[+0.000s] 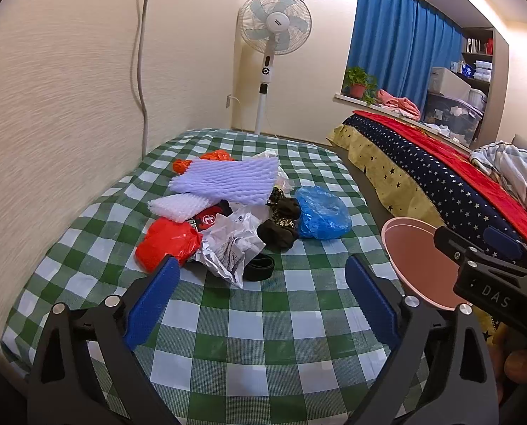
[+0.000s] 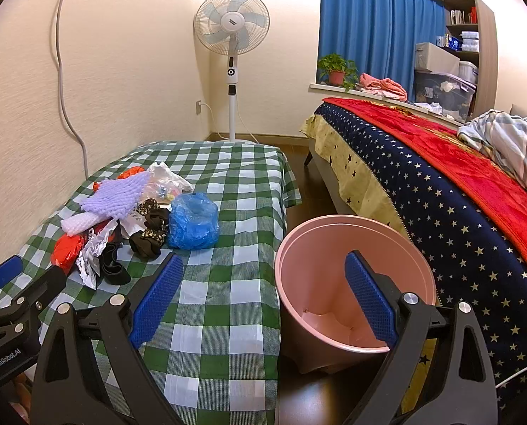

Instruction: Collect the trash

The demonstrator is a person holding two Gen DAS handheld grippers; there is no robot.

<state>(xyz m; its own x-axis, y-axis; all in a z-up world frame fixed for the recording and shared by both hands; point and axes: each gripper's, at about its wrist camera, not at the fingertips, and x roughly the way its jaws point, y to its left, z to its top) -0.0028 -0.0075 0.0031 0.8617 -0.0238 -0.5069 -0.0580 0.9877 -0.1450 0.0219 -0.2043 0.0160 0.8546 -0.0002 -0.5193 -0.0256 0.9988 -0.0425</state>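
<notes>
On the far left of the green-and-white checked tablecloth [image 1: 228,318], a heap of trash is lying: a crumpled red plastic bag [image 1: 167,244], a lilac foam net sheet [image 1: 228,179], crumpled white paper [image 1: 228,248] and a scrunched blue plastic bag [image 1: 321,212]. The left gripper [image 1: 263,301] is hovering near it, jaws spread wide and gripping nothing. The right gripper [image 2: 263,301] is likewise gaping empty, above the round pink plastic bin [image 2: 355,283] standing on the floor at right. Light bags may be slipping from a shallow pinch, or dragging neighbouring scraps off the table.
</notes>
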